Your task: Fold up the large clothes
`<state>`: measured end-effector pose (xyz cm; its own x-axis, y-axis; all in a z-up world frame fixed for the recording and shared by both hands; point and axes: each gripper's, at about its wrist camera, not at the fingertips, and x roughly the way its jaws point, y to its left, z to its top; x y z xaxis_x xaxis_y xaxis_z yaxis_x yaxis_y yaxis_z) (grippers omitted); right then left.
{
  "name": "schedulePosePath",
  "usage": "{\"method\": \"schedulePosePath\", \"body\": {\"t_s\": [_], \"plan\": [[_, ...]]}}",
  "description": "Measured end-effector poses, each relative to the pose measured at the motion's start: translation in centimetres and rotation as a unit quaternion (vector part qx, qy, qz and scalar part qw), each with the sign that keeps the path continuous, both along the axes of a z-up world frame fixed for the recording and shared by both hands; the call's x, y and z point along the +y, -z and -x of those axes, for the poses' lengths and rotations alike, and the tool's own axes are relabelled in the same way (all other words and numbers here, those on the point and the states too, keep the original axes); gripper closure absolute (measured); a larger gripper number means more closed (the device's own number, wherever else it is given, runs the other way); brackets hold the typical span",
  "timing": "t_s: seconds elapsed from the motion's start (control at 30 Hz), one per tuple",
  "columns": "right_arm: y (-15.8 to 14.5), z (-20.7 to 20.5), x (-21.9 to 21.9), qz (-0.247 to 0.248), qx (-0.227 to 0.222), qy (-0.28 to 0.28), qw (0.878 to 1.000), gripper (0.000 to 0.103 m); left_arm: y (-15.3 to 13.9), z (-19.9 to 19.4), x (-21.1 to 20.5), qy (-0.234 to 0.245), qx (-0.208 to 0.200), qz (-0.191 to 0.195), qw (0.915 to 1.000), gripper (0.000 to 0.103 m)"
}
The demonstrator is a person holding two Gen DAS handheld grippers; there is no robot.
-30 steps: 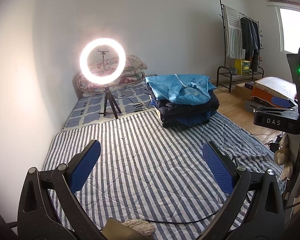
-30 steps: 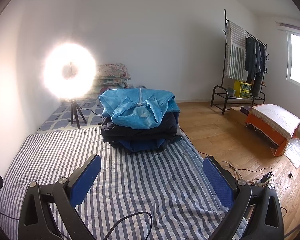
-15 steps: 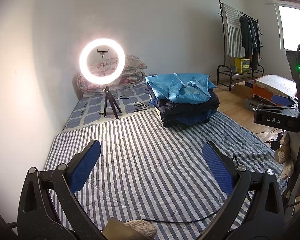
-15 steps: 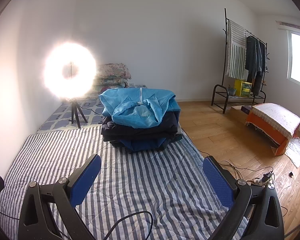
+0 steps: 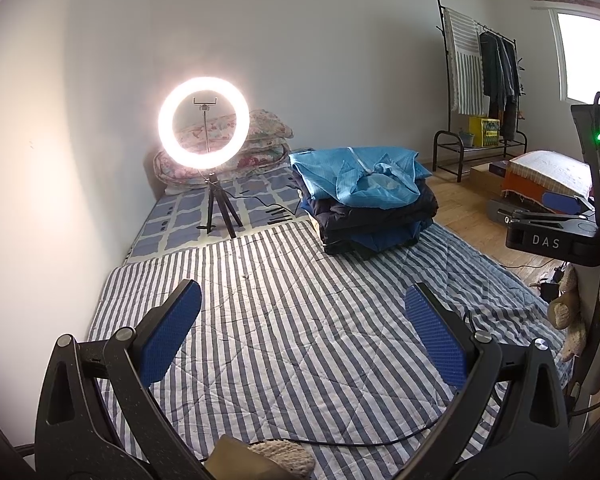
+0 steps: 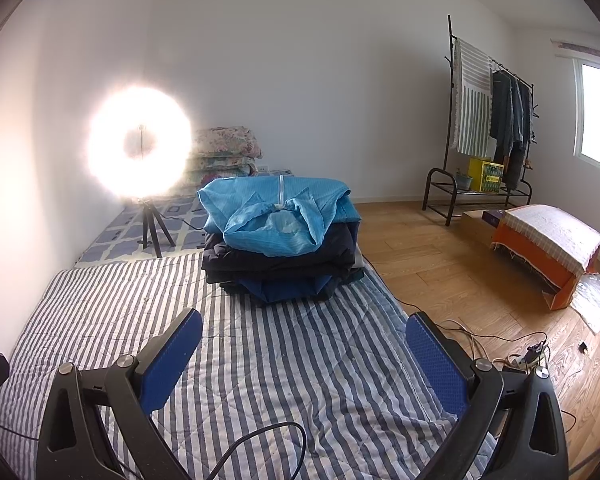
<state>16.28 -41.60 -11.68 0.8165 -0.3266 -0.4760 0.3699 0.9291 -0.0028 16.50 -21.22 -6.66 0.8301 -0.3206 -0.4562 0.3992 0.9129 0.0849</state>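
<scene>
A stack of folded clothes (image 5: 364,208) (image 6: 280,240) rests at the far end of the striped quilt (image 5: 300,320) (image 6: 280,360), a light blue garment (image 6: 276,212) on top of dark navy ones. My left gripper (image 5: 302,300) hovers open over the quilt, well short of the stack, nothing between its blue pads. My right gripper (image 6: 304,332) is open too and holds nothing, with the stack straight ahead. From the left wrist view, the right gripper's body (image 5: 556,228) shows at the right edge.
A lit ring light on a tripod (image 5: 203,124) (image 6: 140,144) stands on the patterned mat at the back left, before floral bedding (image 5: 260,136). A clothes rack (image 6: 488,120) and an orange box (image 6: 548,248) stand on the wood floor at right. Cables (image 6: 500,340) trail there.
Both views have shifted only slightly; the grippers stay open and nothing on the quilt has moved.
</scene>
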Motion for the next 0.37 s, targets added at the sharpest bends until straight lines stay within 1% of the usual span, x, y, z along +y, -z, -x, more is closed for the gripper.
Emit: {"method": "schedulePosePath", "body": {"t_s": [0.2,0.37], "plan": [[0.03,-0.17,0.15,0.002,0.002,-0.003,1.0,0.0,-0.13,-0.23,0.09,-0.001,-0.001,0.001,1.0,0.0],[0.06,-0.17,0.22,0.001,0.003,-0.003,1.0,0.0,-0.29,-0.01,0.05,-0.005,-0.016,-0.003,0.9999,0.0]]}}
